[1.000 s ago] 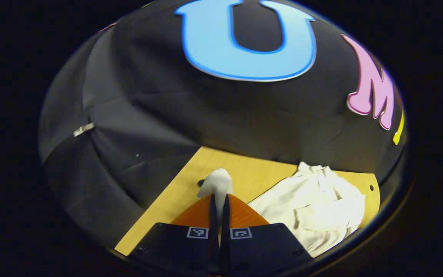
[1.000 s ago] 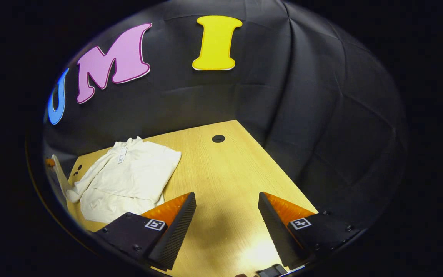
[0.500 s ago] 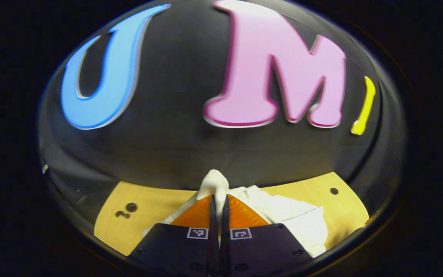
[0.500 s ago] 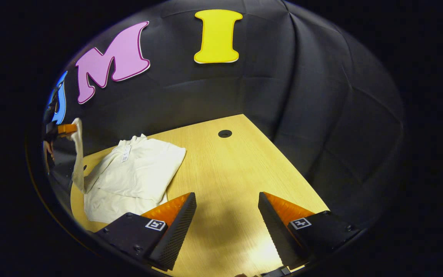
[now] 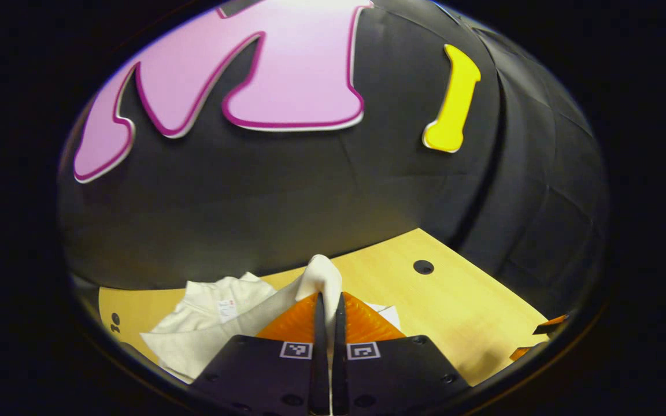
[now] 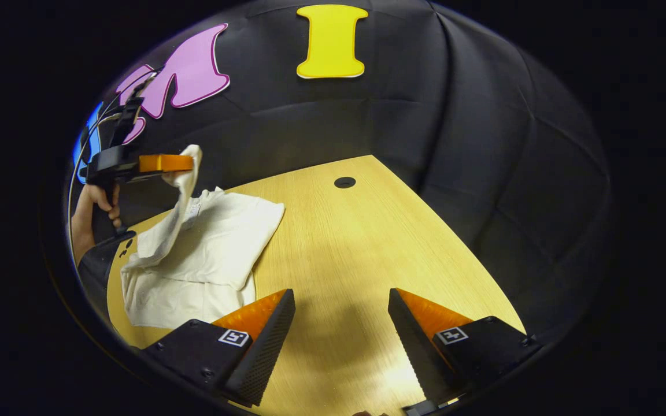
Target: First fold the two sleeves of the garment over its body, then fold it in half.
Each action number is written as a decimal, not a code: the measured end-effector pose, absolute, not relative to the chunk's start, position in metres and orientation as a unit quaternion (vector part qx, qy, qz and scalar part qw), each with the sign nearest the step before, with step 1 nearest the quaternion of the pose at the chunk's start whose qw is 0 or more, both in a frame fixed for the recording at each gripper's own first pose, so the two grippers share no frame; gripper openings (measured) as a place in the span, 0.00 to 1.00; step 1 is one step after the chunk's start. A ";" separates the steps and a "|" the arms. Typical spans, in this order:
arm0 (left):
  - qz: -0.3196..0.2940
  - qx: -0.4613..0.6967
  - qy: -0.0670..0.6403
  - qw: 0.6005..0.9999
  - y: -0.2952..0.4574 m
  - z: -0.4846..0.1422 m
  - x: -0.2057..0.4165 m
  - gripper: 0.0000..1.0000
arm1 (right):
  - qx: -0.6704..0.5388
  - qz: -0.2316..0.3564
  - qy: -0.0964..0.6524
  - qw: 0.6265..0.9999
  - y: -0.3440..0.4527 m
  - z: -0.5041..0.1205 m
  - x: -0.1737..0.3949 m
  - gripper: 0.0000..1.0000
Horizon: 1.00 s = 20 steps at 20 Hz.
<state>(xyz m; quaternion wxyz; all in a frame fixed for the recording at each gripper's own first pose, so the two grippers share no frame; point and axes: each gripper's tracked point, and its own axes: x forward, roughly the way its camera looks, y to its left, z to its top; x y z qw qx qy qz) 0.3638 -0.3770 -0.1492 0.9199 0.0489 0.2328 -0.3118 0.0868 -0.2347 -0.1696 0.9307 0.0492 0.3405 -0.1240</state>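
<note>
Left gripper [image 5: 327,297] clamped on cream sleeve [image 5: 320,276], lifted above wooden table [image 5: 460,312], garment [image 5: 206,323] crumpled beneath; right gripper view, right gripper [image 6: 341,306] spread wide over bare table, garment lying rumpled at left, sleeve raised.

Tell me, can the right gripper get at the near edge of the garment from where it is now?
Probably yes. The right gripper is open over bare table, and the garment lies just beside it with nothing between. The left gripper holds the sleeve up at the far side.
</note>
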 end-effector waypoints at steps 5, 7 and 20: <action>-0.353 0.035 0.230 0.906 -0.403 -0.158 0.335 0.67 | 0.046 -0.113 0.345 0.931 -0.226 -0.175 0.088 1.00; -0.344 0.050 0.216 0.913 -0.383 -0.156 0.325 1.00 | 0.047 -0.107 0.349 0.930 -0.220 -0.179 0.090 1.00; -0.132 0.033 0.291 0.947 -0.086 -0.228 0.227 0.99 | 0.085 -0.017 0.385 0.919 -0.118 -0.202 0.108 0.99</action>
